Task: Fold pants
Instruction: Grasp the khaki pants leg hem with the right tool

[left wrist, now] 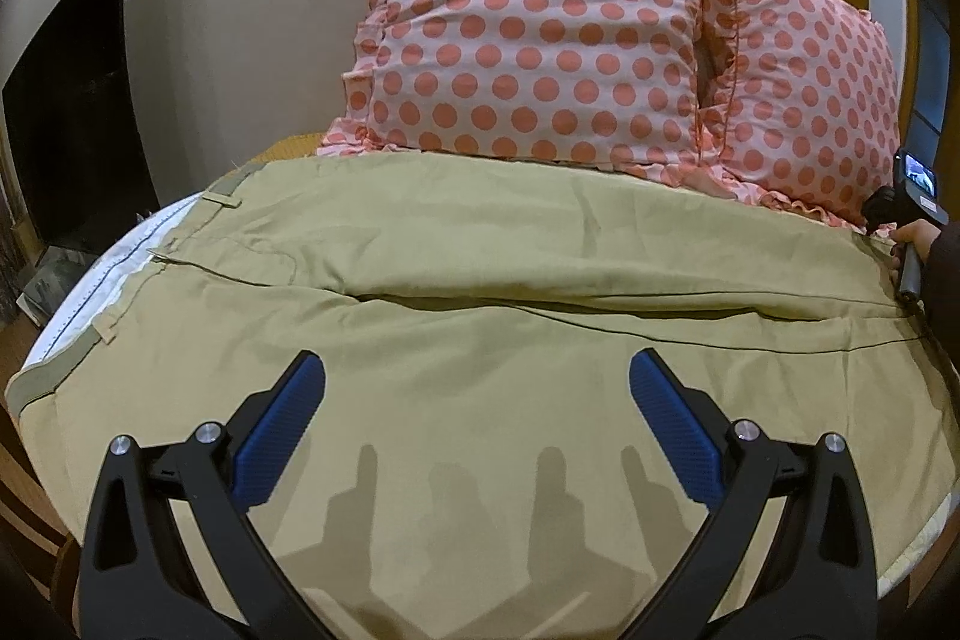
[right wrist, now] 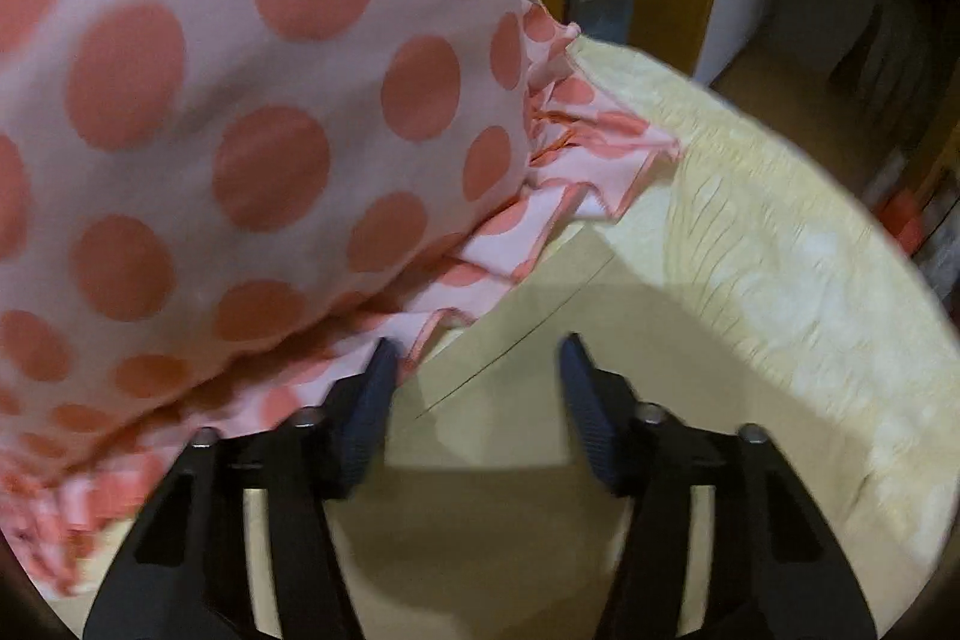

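- Khaki pants (left wrist: 480, 292) lay spread flat across the bed (right wrist: 780, 232), waistband left, hems right.
- Left tongs (left wrist: 477, 388) hovered wide and empty above the near leg.
- Right tongs (right wrist: 477, 364), half spread, sat over the far hem (right wrist: 540, 334) beside the polka-dot pillow (right wrist: 240, 100); best to pinch khaki only, clear of the ruffle.

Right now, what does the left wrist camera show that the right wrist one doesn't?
Only the left view shows the whole khaki pants spread flat, their waistband, two dotted pillows, and the hand holding the right tongs.
Only the right view shows the yellow bedcover edge.
Both show open tongs over pants beside a pillow.
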A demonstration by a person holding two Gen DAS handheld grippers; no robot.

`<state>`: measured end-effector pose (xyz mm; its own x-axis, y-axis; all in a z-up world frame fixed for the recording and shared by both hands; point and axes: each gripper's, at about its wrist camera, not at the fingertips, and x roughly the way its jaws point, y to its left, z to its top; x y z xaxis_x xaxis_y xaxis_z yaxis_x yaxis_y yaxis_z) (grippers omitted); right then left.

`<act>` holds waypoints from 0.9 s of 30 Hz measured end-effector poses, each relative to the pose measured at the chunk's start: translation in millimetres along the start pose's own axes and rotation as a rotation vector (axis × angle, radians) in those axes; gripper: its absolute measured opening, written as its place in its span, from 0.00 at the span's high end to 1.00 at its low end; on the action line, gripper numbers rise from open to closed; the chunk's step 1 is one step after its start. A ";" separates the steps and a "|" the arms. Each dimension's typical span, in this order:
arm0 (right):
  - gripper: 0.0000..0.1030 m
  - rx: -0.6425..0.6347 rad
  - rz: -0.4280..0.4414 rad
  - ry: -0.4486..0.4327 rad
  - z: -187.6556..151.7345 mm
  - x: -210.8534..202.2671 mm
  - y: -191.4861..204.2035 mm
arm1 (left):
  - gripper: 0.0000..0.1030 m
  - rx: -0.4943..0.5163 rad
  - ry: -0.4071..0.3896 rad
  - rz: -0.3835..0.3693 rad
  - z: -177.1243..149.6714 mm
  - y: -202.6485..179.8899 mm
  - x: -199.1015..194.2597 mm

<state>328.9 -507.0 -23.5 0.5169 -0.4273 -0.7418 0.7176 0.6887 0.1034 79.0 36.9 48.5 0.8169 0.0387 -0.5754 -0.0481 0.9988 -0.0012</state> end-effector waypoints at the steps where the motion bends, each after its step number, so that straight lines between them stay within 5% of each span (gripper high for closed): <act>1: 0.54 -0.006 0.020 -0.008 -0.9 0.9 -0.3 | 0.02 0.000 0.004 -0.001 -0.2 -0.1 2.1; 6: 0.90 -0.006 0.077 -0.024 -2.3 1.0 -17.0 | 0.02 -0.002 0.008 -0.017 -2.8 0.2 4.6; 12: 0.95 0.135 0.395 -0.150 -15.8 -36.6 -75.4 | 0.02 -0.013 -0.004 -0.016 -5.9 5.5 -3.3; 18: 0.95 0.195 0.666 -0.289 -91.8 -136.1 -169.1 | 0.02 -0.029 -0.032 -0.008 -3.1 14.0 -14.2; 22: 0.95 0.258 0.690 -0.194 -170.1 -160.0 -213.9 | 0.02 -0.043 -0.065 -0.003 5.6 17.5 -23.2; 26: 0.93 0.352 0.741 -0.024 -199.0 -141.5 -227.0 | 0.02 -0.091 -0.096 -0.012 16.8 25.3 -30.3; 27: 0.85 0.371 0.749 -0.011 -200.9 -141.8 -228.8 | 0.02 -0.111 -0.099 -0.004 20.5 28.9 -31.6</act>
<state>-2.4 -486.3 -75.2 0.9217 0.0598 -0.3834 0.2882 0.5561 0.7795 63.6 65.2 83.4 0.8697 0.0431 -0.4918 -0.1036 0.9899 -0.0964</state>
